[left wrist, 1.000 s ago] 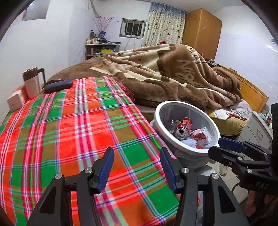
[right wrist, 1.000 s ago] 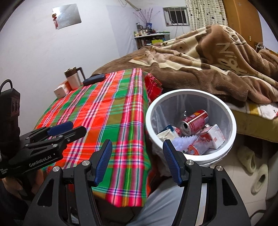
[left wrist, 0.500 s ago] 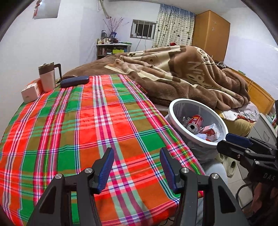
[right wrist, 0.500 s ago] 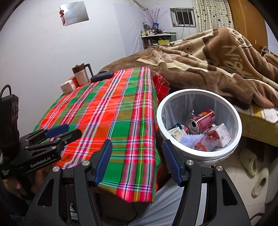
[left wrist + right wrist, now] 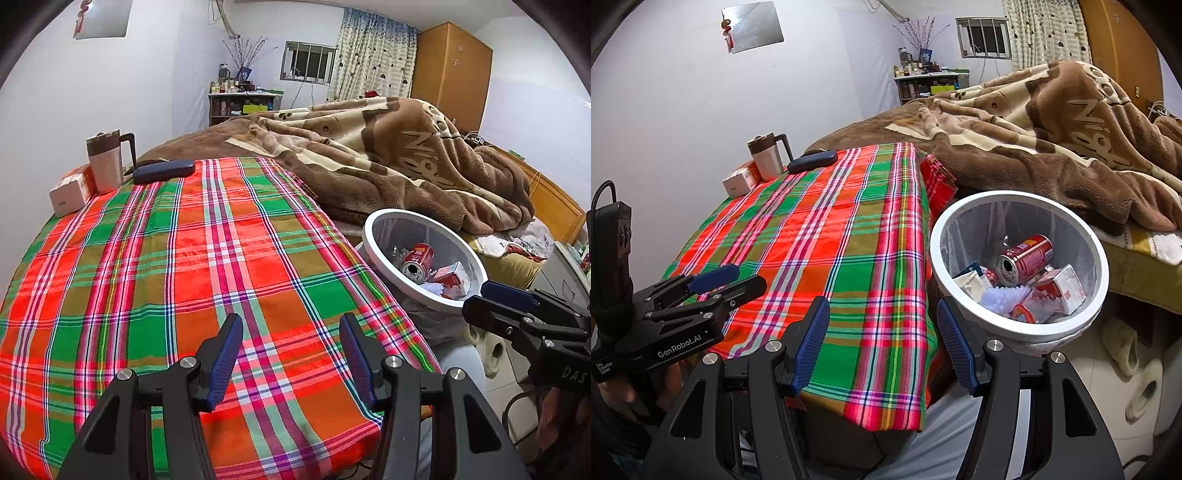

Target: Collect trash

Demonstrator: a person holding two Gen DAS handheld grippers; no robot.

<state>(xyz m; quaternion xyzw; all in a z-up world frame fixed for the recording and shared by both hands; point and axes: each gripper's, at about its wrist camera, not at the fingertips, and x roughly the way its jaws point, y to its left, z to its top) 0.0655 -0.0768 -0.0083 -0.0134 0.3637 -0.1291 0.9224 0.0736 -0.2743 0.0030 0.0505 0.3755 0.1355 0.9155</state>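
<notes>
A bed (image 5: 388, 173) fills the far side of the room, heaped with a brown blanket (image 5: 1052, 140); behind it stand a wooden wardrobe (image 5: 450, 74), a curtained window (image 5: 306, 66) and a cluttered shelf (image 5: 243, 103) against pale walls. In front of the bed sits a table under a red and green checked cloth (image 5: 184, 277), which hangs over the near and right edges. Most of the cloth is bare. Only the far left corner carries anything: a mug with a handle (image 5: 105, 162), a small box (image 5: 70, 192) touching it, and a dark case (image 5: 164, 171) just beside them. These look like things kept rather than thrown away, pushed back out of the working space.

The white bin (image 5: 1019, 328) stands on the floor between the table's right edge and the bed, low enough that rubbish can be dropped straight off the cloth into it. The trash lies inside it: a red can (image 5: 1027, 258) on its side on top, a red and white carton (image 5: 1063, 288) beside it, and a crumpled clear wrapper (image 5: 1004, 299) below. With nothing loose left on the cloth, the collecting seems about finished.

The left gripper (image 5: 291, 354) hovers above the near part of the cloth, jaws moderately apart and empty. The right gripper (image 5: 882, 343) hangs over the table's near right corner beside the bin, jaws wide and also empty. Pale slippers (image 5: 1119, 343) lie on the tiled floor near the bin.
</notes>
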